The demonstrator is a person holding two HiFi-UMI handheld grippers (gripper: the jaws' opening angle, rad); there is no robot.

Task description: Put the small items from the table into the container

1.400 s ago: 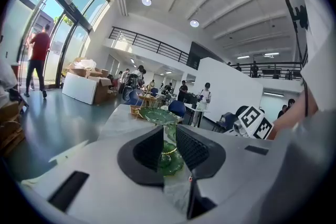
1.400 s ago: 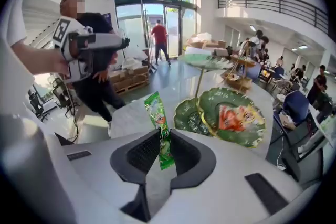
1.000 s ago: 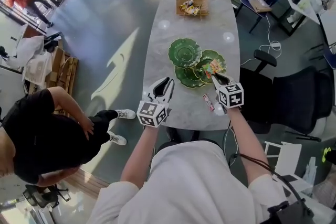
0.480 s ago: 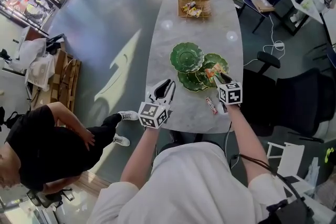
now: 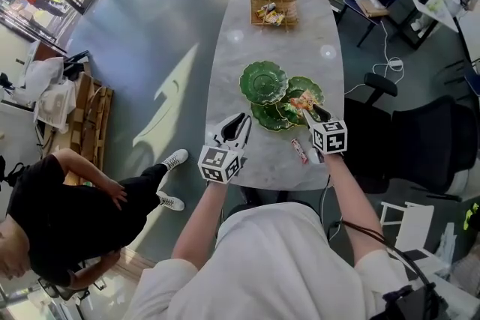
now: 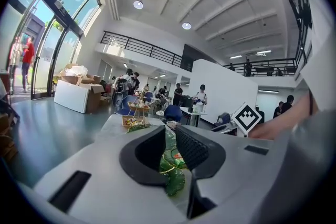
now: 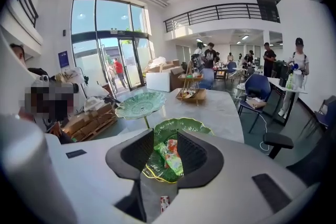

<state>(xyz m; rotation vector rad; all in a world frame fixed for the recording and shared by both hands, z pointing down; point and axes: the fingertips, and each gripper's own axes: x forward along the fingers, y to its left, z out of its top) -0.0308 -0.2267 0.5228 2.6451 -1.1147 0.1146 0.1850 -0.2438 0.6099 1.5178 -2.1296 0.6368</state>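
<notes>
— What is new at the near edge?
— The right gripper [image 5: 310, 113] is letting go. A second ago its jaws were tight on the snack packet [image 5: 304, 97]. Now they are opening and the pads no longer press it. In the right gripper view the packet lies between the jaws, on the leaf dish [image 5: 319, 88].
— So that one is delivered?
— I judge so. It rests in the dish, toward the table's right edge, and does not hang from the gripper.
— And the left gripper [image 5: 238, 124]?
— It hovers over the near edge, on the left, with its jaws a narrow gap apart and nothing in them.
— What is left to move?
— A small red packet [image 5: 300, 151] lies on the table [image 5: 240, 49] by the near right corner, just beside the right gripper. It looks like the next pick, once the jaws back off the dish.
— Farther on?
— The upper leaf dish [image 5: 263, 79] looks bare at mid-table, and a basket [image 5: 274, 2] of items stands at the far edge.
</notes>
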